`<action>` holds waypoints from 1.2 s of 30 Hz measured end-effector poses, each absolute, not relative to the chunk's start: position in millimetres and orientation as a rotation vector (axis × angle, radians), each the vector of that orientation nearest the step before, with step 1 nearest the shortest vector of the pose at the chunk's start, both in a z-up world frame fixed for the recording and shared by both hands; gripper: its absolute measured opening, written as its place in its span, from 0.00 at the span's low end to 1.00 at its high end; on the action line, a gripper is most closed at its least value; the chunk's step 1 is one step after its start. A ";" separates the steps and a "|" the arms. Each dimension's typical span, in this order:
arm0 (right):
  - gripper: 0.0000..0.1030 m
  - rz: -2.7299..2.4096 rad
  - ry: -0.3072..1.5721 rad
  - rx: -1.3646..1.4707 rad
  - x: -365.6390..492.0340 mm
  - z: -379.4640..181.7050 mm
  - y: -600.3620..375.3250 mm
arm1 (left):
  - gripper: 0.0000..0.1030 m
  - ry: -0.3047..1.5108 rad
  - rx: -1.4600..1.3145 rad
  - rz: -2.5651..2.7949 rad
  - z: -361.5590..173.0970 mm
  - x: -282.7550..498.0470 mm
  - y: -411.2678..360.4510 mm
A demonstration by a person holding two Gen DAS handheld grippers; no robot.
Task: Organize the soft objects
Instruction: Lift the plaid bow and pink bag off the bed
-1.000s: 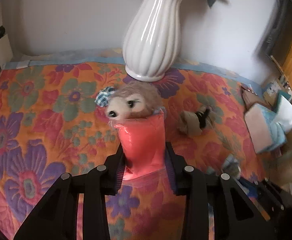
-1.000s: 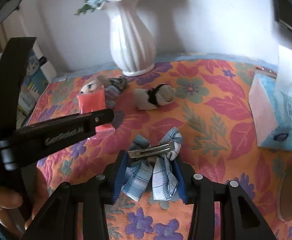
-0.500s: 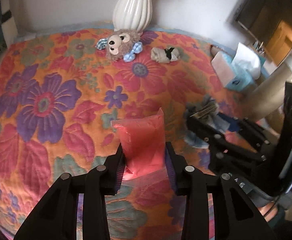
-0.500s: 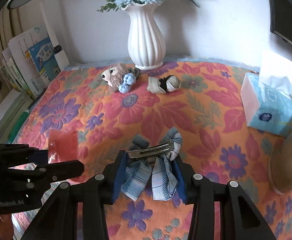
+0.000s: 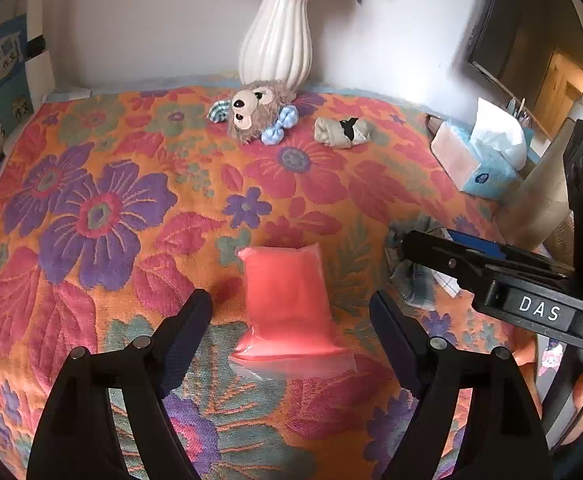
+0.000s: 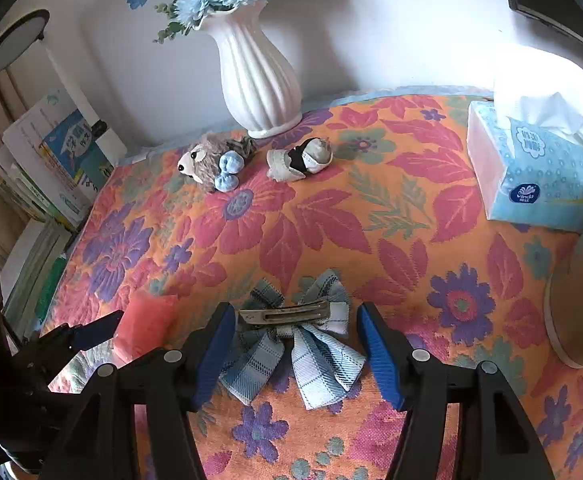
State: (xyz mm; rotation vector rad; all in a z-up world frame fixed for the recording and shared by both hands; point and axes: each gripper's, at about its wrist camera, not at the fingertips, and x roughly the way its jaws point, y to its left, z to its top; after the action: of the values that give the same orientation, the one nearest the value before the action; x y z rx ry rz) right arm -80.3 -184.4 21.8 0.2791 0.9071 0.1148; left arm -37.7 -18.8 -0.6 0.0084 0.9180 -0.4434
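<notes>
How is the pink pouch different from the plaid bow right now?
The pink pouch is one plain, smooth, glossy colour; the plaid bow is woven blue-and-white check ribbon. The pouch is one squarish packet; the bow spreads into loops and tails, with a metal clip across its top. Both lie on the floral cloth, each between jaws that are opening and no longer press it: the pouch in the left gripper, the bow in the right gripper.

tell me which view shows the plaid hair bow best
The right wrist view: the plaid hair bow lies whole, clip up, between the opening right gripper jaws. The left wrist view shows only a scrap behind that gripper.
</notes>
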 end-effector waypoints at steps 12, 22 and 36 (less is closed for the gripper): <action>0.90 0.159 0.806 0.286 -99.4 36.8 -187.0 | 0.77 0.852 -0.146 -0.566 10.6 -45.3 0.2; 0.92 0.115 0.923 0.221 -82.5 21.3 -176.4 | 0.77 0.909 -0.051 -0.544 4.2 -42.8 -16.9; 0.49 0.022 0.931 0.041 -81.4 18.8 -154.0 | 0.70 0.921 0.023 -0.476 2.2 -41.9 -21.1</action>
State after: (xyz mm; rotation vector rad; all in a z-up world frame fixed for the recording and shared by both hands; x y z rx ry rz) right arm -81.4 -154.0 18.8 0.0411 0.9310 0.0220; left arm -41.9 -21.1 2.2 0.0228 0.9206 -0.4763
